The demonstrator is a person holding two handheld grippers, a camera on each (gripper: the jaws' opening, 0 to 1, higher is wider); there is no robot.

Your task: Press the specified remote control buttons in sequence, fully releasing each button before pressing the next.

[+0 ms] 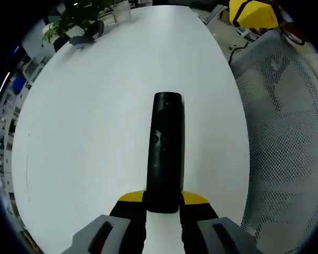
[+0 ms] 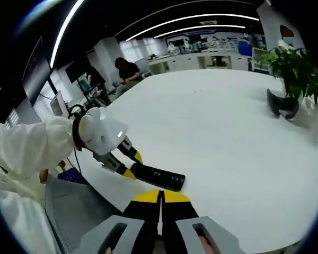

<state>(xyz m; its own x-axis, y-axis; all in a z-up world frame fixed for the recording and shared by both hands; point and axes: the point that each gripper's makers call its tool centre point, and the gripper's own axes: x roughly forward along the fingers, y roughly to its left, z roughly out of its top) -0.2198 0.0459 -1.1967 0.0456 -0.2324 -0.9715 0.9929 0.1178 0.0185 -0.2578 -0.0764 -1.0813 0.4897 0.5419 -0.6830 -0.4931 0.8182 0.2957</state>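
Note:
A long black remote control point(image 1: 165, 151) points away from me over the white table point(image 1: 95, 132) in the left gripper view, its near end clamped between my left gripper's point(image 1: 163, 203) yellow-tipped jaws. In the right gripper view the same remote point(image 2: 158, 177) lies low over the table's near edge, held by the left gripper point(image 2: 128, 165) that reaches in from the left. My right gripper point(image 2: 161, 198) sits just in front of the remote, a short way off it, its yellow tips pressed together with nothing between them.
A potted green plant point(image 2: 292, 69) with a dark curved object point(image 2: 280, 103) at its foot stands at the table's far side. A mesh office chair point(image 1: 286, 137) flanks the table. A person's white sleeve point(image 2: 26, 151) holds the left gripper. Another person point(image 2: 128, 71) sits far behind.

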